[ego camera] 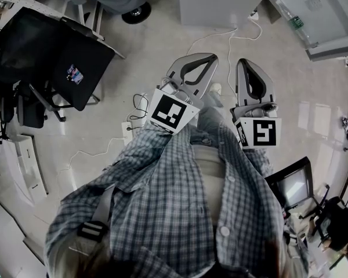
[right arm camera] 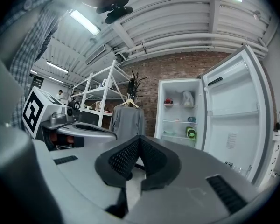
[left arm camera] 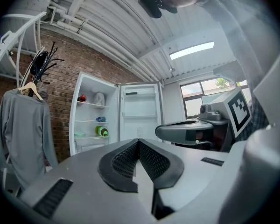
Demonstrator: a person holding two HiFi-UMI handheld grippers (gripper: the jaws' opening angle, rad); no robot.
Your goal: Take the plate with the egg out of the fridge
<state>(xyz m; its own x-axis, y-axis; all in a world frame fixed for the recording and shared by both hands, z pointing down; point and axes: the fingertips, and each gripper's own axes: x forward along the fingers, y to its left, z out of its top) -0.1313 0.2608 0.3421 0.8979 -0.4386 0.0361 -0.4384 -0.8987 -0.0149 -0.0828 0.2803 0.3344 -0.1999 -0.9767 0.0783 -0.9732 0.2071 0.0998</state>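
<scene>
The white fridge (left arm camera: 94, 115) stands open across the room, far from both grippers. On its shelves I see a red thing (left arm camera: 82, 98), a white bag (left arm camera: 99, 98), a green bottle (left arm camera: 102, 131) and a pale flat dish (left arm camera: 80, 135); no egg can be made out at this distance. The same dish (right arm camera: 169, 133) shows in the right gripper view. My left gripper (ego camera: 204, 57) and right gripper (ego camera: 247, 62) are held side by side in front of my chest, pointing level at the fridge. Both are shut with nothing between the pads.
The fridge door (right arm camera: 233, 120) swings out to the right. A grey garment (left arm camera: 23, 125) hangs on a coat stand left of the fridge, beside a white shelf rack (right arm camera: 98, 97). A black chair (ego camera: 52, 57) and cables (ego camera: 133, 114) lie on the floor to my left.
</scene>
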